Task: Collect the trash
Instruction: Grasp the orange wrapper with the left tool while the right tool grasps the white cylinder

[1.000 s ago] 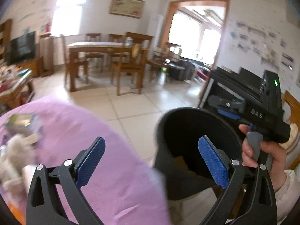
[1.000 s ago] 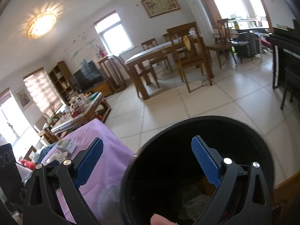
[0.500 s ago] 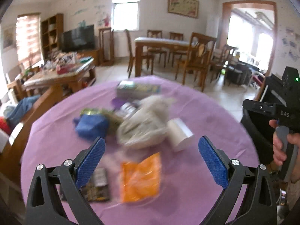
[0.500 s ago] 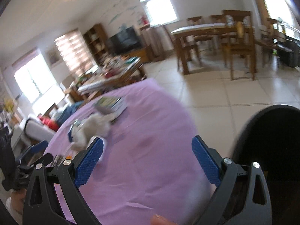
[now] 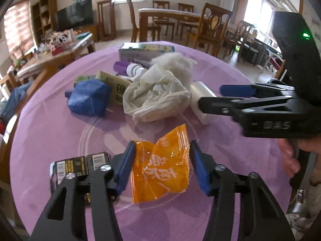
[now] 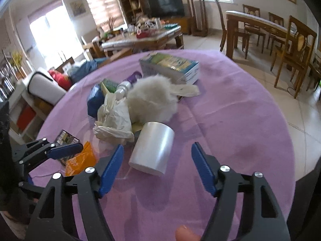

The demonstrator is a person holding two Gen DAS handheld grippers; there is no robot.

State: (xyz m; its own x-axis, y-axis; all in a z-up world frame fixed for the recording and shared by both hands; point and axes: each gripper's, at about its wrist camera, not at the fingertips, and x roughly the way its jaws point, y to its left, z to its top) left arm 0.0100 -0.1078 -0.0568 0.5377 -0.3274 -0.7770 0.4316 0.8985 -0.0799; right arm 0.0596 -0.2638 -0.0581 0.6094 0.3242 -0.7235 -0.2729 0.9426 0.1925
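Left tongs closing round orange wrapper; right tongs closing, unclenched, near white roll

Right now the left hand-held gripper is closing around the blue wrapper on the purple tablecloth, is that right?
Not quite. In the left wrist view the left hand-held gripper is closing around the orange wrapper, not a blue one. It does lie on the purple tablecloth.

The dark wrapper lay partly hidden behind the left gripper, beside the orange packet. Behind the crumpled plastic bag, the purple bottle and the printed box showed only in part. The right gripper covered part of the white roll. The print on the orange packet was too small to read.
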